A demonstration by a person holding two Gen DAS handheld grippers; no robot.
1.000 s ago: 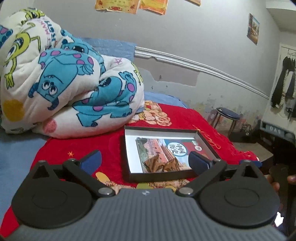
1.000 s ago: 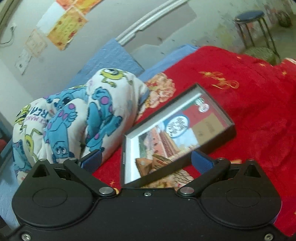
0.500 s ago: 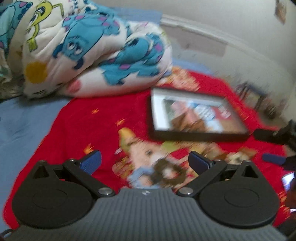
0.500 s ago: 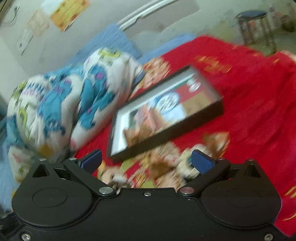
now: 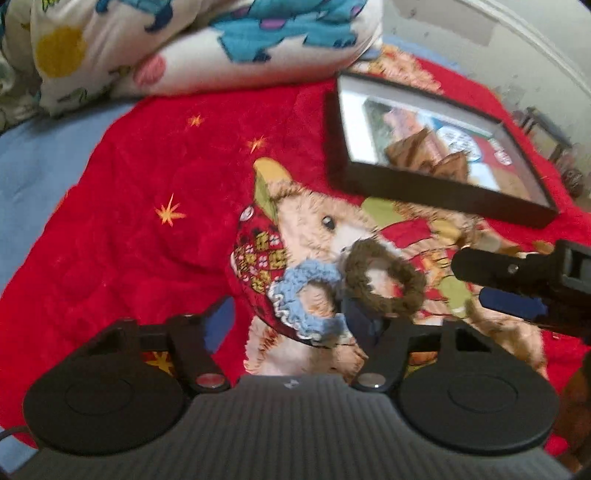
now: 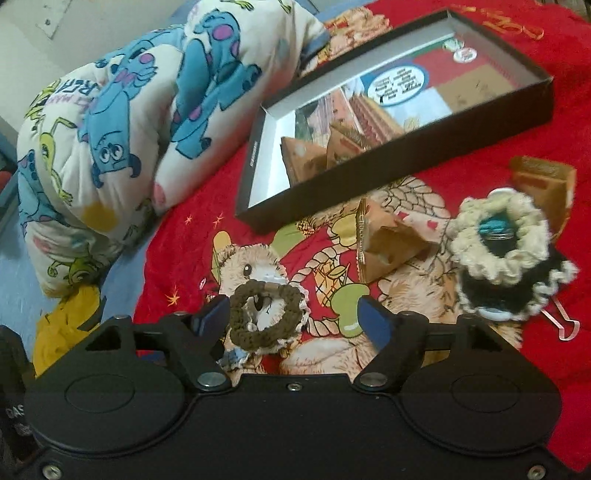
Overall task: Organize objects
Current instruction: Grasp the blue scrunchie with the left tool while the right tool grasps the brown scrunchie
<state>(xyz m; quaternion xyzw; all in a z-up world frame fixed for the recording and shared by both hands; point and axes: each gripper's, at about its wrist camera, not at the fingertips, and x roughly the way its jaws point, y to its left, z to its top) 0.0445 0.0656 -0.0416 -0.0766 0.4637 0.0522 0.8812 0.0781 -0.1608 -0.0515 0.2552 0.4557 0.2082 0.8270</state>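
Working over a bed with a red cartoon-bear blanket [image 5: 155, 177] on a blue sheet [image 5: 37, 155]; a worn plaster wall [image 5: 461, 22] runs behind. A folded monster-print quilt [image 6: 122, 110] sits toward the back of the blanket, with something yellow [image 6: 62, 325] below it at the blanket's edge. My left gripper [image 5: 291, 317] has its fingers apart, over the blue scrunchie [image 5: 303, 306], which touches the brown scrunchie [image 5: 384, 280] on the bear print. My right gripper [image 6: 295, 314] is also spread wide, the brown scrunchie [image 6: 264, 314] just beside its left finger. The shallow black box [image 6: 480, 107] lies farther back on the blanket, open side up, holding a printed card and brown wrapped snacks [image 6: 317, 155]. Bare red blanket lies left of the scrunchies. Right side is crowded: a brown snack packet [image 6: 388, 240], a cream scrunchie [image 6: 498, 236] stacked on a black one [image 6: 495, 291], a metal binder clip [image 6: 565, 321], and a tan packet [image 6: 546, 184] behind.
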